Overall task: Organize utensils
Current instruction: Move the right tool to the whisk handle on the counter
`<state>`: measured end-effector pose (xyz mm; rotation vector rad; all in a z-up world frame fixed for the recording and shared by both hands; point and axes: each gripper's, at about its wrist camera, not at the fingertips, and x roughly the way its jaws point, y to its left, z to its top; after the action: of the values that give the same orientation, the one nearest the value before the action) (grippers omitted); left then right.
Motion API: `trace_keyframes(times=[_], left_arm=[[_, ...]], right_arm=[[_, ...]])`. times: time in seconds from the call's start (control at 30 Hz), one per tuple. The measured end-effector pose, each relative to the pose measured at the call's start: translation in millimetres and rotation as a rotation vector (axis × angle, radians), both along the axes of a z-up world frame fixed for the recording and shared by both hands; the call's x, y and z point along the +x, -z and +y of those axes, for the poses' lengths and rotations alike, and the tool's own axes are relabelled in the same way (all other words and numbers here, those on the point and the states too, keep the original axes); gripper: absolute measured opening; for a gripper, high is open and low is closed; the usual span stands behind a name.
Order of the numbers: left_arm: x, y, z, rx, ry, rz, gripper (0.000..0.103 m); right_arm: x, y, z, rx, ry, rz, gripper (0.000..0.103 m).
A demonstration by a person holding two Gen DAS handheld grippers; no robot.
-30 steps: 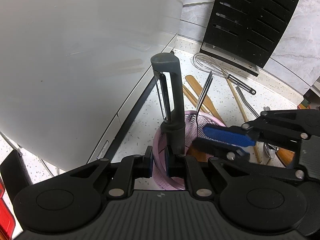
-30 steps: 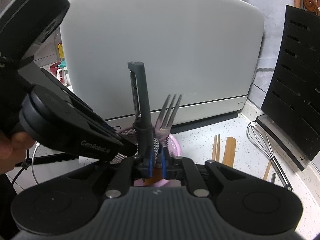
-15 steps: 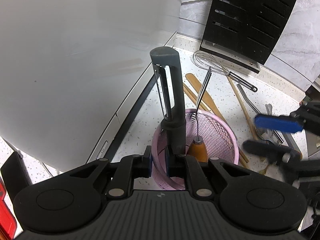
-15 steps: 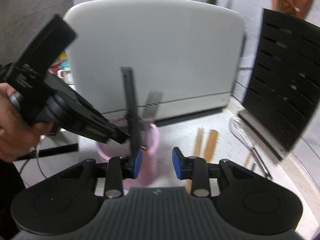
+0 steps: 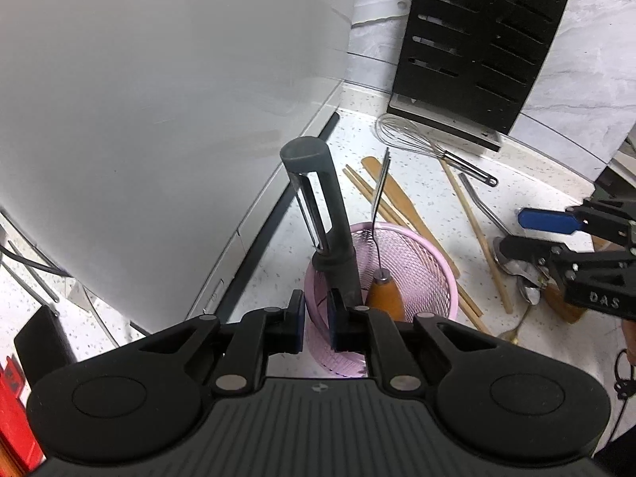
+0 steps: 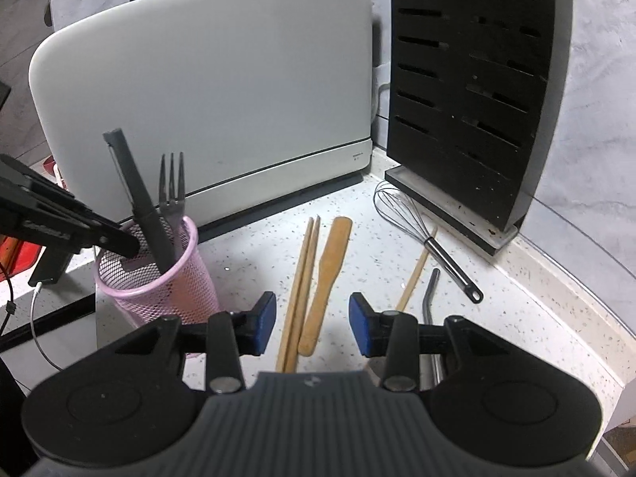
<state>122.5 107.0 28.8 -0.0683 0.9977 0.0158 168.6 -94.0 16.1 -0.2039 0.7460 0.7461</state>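
Observation:
A pink mesh cup (image 6: 159,290) stands on the speckled counter in front of a white appliance. A dark grey peeler (image 5: 318,206) and a fork (image 6: 171,187), tines up, stand in it. My left gripper (image 5: 317,320) is shut on the cup's near rim. To the right of the cup, my right gripper (image 6: 312,318) hovers above a pair of chopsticks (image 6: 302,278) and a wooden spatula (image 6: 330,266) lying on the counter. Its jaws are opening and nothing is between the pads. In the left wrist view the right gripper (image 5: 530,234) is over the spoons (image 5: 520,274).
A black knife block (image 6: 473,91) stands in the back right corner, with a whisk (image 6: 417,226) in front of it. A metal straw (image 6: 431,290) and a single wooden stick (image 6: 417,270) lie nearby. The white appliance (image 6: 206,79) fills the back. Cables trail at the left.
My right gripper let go of the fork, which now stands in the cup, then drew away to the right and opened. The left gripper stayed on the cup rim.

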Motion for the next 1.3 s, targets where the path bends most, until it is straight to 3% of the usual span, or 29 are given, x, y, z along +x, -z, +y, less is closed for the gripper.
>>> trace_keyframes(times=[0.5,0.97,1.3], left_arm=[[6.9,3.8,-8.7,0.033,-0.015,-0.015,0.008],[10.9,5.1,-12.9,0.048,-0.011,-0.008,0.008],[11.3,6.5,-17.0,0.057,-0.005,-0.004,0.008]], right_arm=[[18.4,-9.5,-17.0,0.007,0.105,-0.005,0.04],[74.4,23.4,-58.5,-0.104,0.281,0.009,0.04],[108.2,47.8,-32.7,-0.107,0.203,-0.013,0.04]])
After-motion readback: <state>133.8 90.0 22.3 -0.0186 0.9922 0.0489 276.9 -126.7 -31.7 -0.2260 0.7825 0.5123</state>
